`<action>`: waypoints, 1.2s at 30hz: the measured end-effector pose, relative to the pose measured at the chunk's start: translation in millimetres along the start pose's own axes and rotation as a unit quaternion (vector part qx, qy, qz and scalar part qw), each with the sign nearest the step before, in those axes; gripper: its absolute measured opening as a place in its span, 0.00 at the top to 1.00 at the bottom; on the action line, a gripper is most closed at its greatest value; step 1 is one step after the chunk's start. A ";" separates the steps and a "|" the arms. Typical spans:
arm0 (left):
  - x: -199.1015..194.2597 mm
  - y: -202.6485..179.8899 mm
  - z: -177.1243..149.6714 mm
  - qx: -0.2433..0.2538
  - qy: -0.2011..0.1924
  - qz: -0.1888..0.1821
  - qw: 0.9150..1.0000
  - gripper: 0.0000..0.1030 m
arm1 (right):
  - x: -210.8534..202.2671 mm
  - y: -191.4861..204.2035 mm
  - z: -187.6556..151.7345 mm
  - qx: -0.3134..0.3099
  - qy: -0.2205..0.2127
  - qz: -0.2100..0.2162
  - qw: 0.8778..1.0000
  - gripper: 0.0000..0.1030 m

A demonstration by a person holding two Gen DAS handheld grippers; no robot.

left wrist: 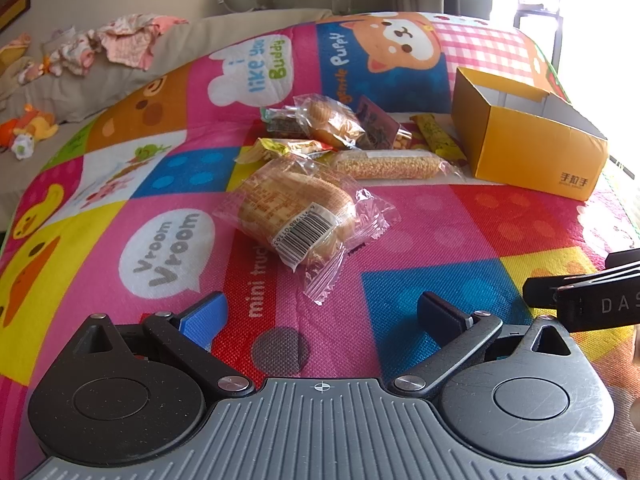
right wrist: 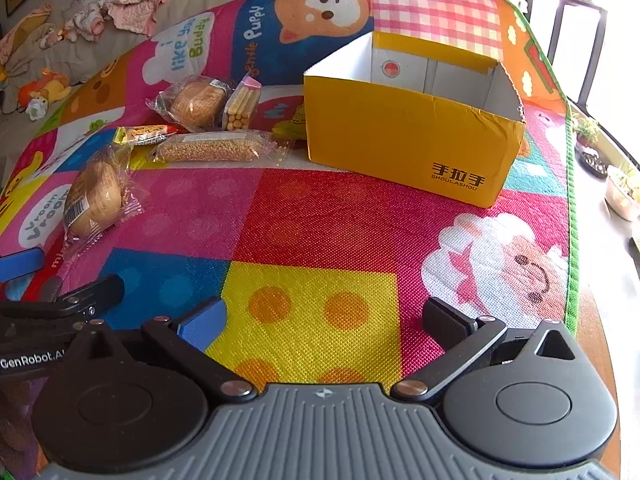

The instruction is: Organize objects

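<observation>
A wrapped bun (left wrist: 298, 214) lies on the colourful mat, just ahead of my open, empty left gripper (left wrist: 322, 314). Behind it sits a pile of snack packs: a second wrapped bun (left wrist: 332, 120), a long puffed-grain bar (left wrist: 386, 164), a yellow candy pack (left wrist: 288, 148) and a biscuit-stick pack (left wrist: 380, 124). An open yellow cardboard box (left wrist: 536, 148) stands to the right. In the right wrist view the box (right wrist: 404, 140) is ahead, the near bun (right wrist: 96, 196) far left, the grain bar (right wrist: 208, 150) beyond. My right gripper (right wrist: 324, 320) is open and empty over the mat.
The play mat (right wrist: 320, 220) covers the surface; its green edge (right wrist: 572, 240) runs along the right, with a drop beyond. A grey sofa with clothes (left wrist: 120, 40) and soft toys (left wrist: 28, 128) lies at the back left. The other gripper shows in the left wrist view (left wrist: 592, 300).
</observation>
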State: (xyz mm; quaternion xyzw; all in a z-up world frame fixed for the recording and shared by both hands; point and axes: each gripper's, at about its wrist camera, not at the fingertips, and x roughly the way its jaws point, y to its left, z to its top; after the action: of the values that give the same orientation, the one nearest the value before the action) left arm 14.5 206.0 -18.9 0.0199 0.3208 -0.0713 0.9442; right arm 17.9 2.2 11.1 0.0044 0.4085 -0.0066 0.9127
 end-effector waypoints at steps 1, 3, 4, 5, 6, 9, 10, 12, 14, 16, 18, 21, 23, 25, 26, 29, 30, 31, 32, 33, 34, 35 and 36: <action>-1.2 0.7 0.2 0.000 0.000 -0.001 1.000 0.00 | 0.5 0.8 1.8 0.005 0.007 -0.005 1.000 0.00; -1.4 1.1 0.1 0.000 0.000 -0.001 1.000 0.00 | 1.7 2.2 3.4 0.011 0.014 -0.010 1.000 0.00; -1.1 0.9 0.2 0.000 0.000 -0.001 1.000 0.00 | 2.3 1.9 4.0 0.012 0.016 -0.011 1.000 0.00; -1.4 1.6 0.5 -0.001 0.001 -0.003 1.000 0.00 | 2.6 1.3 4.7 0.011 0.019 -0.010 1.000 0.00; -0.2 1.1 0.5 -0.001 0.001 -0.004 1.000 0.00 | 2.6 0.7 4.8 0.011 0.020 -0.009 1.000 0.00; -1.8 2.9 -0.7 -0.003 0.000 -0.008 1.000 0.01 | 0.9 1.6 2.3 0.006 0.011 -0.009 1.000 0.00; -2.1 3.2 -0.6 -0.005 -0.001 -0.010 1.000 0.01 | 0.3 1.3 1.0 0.006 0.006 -0.008 1.000 0.00; -2.8 4.5 1.3 -0.007 0.001 -0.018 1.000 0.01 | -2.0 0.6 -0.9 0.004 0.000 -0.005 1.000 0.00; -6.4 10.1 7.0 -0.008 0.011 -0.037 0.999 0.01 | -6.6 -2.4 0.1 0.006 0.006 0.011 1.000 0.00; -14.3 17.4 19.1 -0.015 0.005 -0.059 0.998 0.01 | -23.9 -8.6 5.8 0.014 -0.016 0.025 0.999 0.00; -29.1 25.7 37.0 -0.019 -0.021 -0.073 0.997 0.01 | -48.2 -17.0 21.8 0.014 -0.053 0.031 0.998 0.00; -47.4 45.8 66.8 -0.054 -0.052 -0.107 0.991 0.01 | -75.2 -40.2 64.5 0.032 -0.091 0.017 0.995 0.08; -50.6 62.5 83.4 -0.097 -0.056 -0.131 0.985 0.01 | -78.3 -58.4 93.0 0.045 -0.100 -0.003 0.994 0.15; -48.8 75.8 92.1 -0.124 -0.068 -0.129 0.981 0.01 | -66.4 -78.0 114.2 0.052 -0.110 -0.033 0.992 0.23; -45.9 78.9 93.7 -0.125 -0.070 -0.117 0.983 0.01 | -55.4 -87.2 121.1 0.057 -0.108 -0.049 0.991 0.33; -33.1 85.9 97.0 -0.121 -0.046 -0.088 0.988 0.01 | -11.3 -117.2 137.3 0.088 -0.073 -0.061 0.992 0.58; -31.2 89.2 96.5 -0.125 -0.041 -0.084 0.988 0.01 | 2.3 -125.6 139.5 0.099 -0.064 -0.061 0.991 0.58; -30.2 90.7 96.6 -0.127 -0.040 -0.081 0.988 0.01 | 17.4 -133.1 142.8 0.112 -0.054 -0.066 0.990 0.58; -29.4 92.8 96.2 -0.128 -0.039 -0.078 0.988 0.01 | 28.6 -136.9 144.4 0.118 -0.046 -0.069 0.990 0.58; -28.5 94.3 96.5 -0.130 -0.040 -0.074 0.988 0.01 | 39.7 -139.5 145.0 0.117 -0.038 -0.072 0.990 0.58; -27.3 95.7 97.4 -0.132 -0.042 -0.071 0.988 0.01 | 48.4 -140.9 144.7 0.113 -0.032 -0.074 0.990 0.58; -26.2 97.1 98.3 -0.134 -0.043 -0.069 0.988 0.01 | 54.9 -140.8 143.4 0.107 -0.024 -0.071 0.991 0.61; -24.6 98.7 99.0 -0.136 -0.044 -0.064 0.988 0.01 | 60.9 -139.3 141.0 0.098 -0.012 -0.063 0.993 0.71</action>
State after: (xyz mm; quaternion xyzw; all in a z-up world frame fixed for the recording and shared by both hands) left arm 69.4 298.4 73.8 -0.1323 0.2867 -0.0883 0.9447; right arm 161.4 -139.5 59.2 0.0683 0.3944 -0.1040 0.9105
